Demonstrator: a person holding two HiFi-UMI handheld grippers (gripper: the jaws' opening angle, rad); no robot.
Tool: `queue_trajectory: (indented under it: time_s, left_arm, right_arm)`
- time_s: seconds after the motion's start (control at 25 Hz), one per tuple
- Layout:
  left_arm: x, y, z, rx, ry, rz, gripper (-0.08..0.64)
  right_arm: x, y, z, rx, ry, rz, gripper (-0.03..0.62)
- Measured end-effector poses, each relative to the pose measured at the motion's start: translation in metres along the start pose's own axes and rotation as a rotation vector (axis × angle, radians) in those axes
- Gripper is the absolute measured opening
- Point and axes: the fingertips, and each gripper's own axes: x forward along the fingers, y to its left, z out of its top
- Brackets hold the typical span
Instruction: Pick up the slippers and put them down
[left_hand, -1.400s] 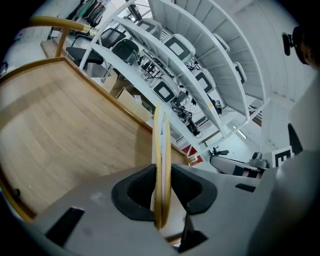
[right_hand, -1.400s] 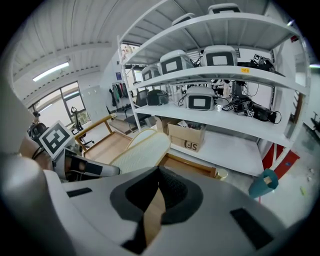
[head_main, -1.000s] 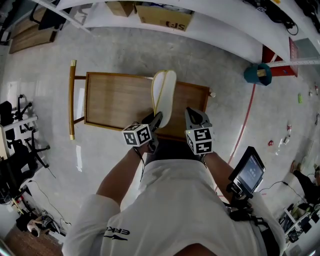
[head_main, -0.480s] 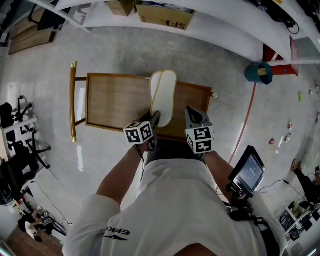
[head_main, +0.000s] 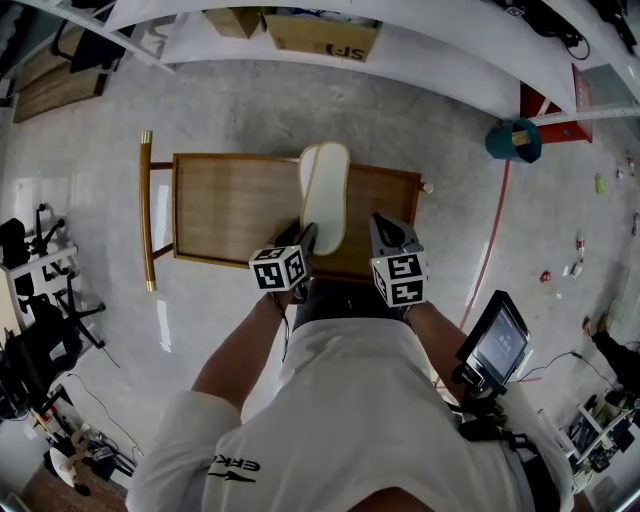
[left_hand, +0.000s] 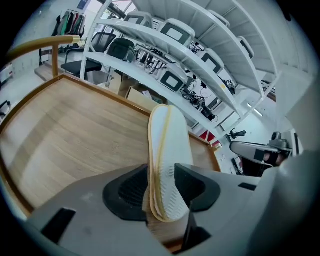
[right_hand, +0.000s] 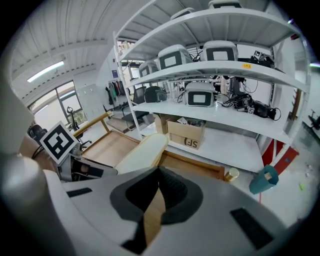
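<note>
A pair of white slippers (head_main: 326, 195) stands on edge, one flat against the other, right of centre on the wooden surface (head_main: 230, 205), running from its near edge to its far edge. The left hand-held gripper (head_main: 306, 238) reaches in over the surface's near edge, its jaws opening with the slippers' near end between them. The right hand-held gripper (head_main: 386, 230) hovers above the surface's near right corner, jaws together and empty.
</note>
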Motion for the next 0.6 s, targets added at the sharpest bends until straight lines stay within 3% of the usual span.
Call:
queue_trajectory:
  time_s: [0.28, 0.6]
  left_arm:
    - [-0.021, 0.008, 0.017, 0.036, -0.081, -0.005, 0.143]
    - [-0.065, -0.026, 0.048, 0.183, -0.275, -0.015, 0.128]
  right_arm:
    - [-0.010, 0.008, 0.002, -0.003, -0.017, -0.031, 0.005]
    - [-0.041, 0.016, 0.013, -0.036, -0.103, -0.029, 0.005]
